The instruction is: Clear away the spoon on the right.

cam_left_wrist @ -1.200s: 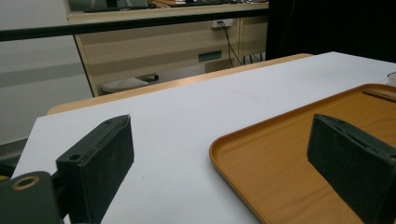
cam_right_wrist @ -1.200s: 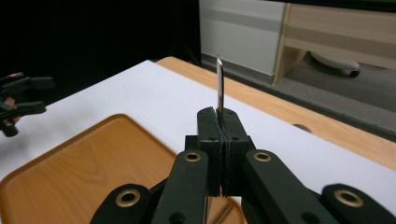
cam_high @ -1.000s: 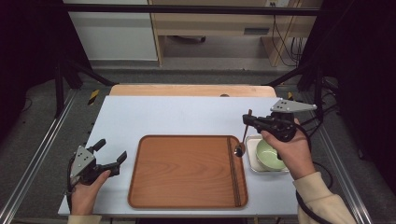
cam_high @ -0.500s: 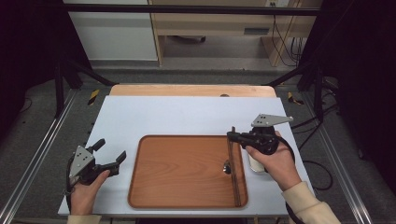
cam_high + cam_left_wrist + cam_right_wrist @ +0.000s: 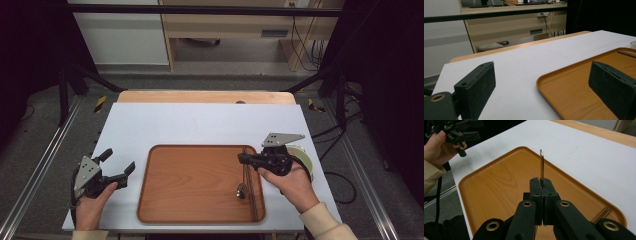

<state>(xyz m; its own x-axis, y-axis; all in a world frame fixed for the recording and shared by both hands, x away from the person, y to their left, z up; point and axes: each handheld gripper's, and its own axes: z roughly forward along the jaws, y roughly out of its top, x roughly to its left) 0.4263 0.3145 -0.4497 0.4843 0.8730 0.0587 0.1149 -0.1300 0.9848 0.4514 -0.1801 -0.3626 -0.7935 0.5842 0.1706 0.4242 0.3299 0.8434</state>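
Clamping a spoon [image 5: 541, 165] by one end, the right gripper [image 5: 244, 159] hangs it over the tray [image 5: 175, 200], bowl low near the chopsticks [image 5: 255, 200]. Released crooked, it could clatter onto them. Left gripper [image 5: 120, 172] waits agape, left of the tray.

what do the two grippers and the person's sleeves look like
Both grippers are black, each topped by a grey three-cornered plate: left gripper, right gripper. The jaws are black link arms with brass-ringed pivots and flat dark pads. A black cable trails from the right one. The sleeves are beige.
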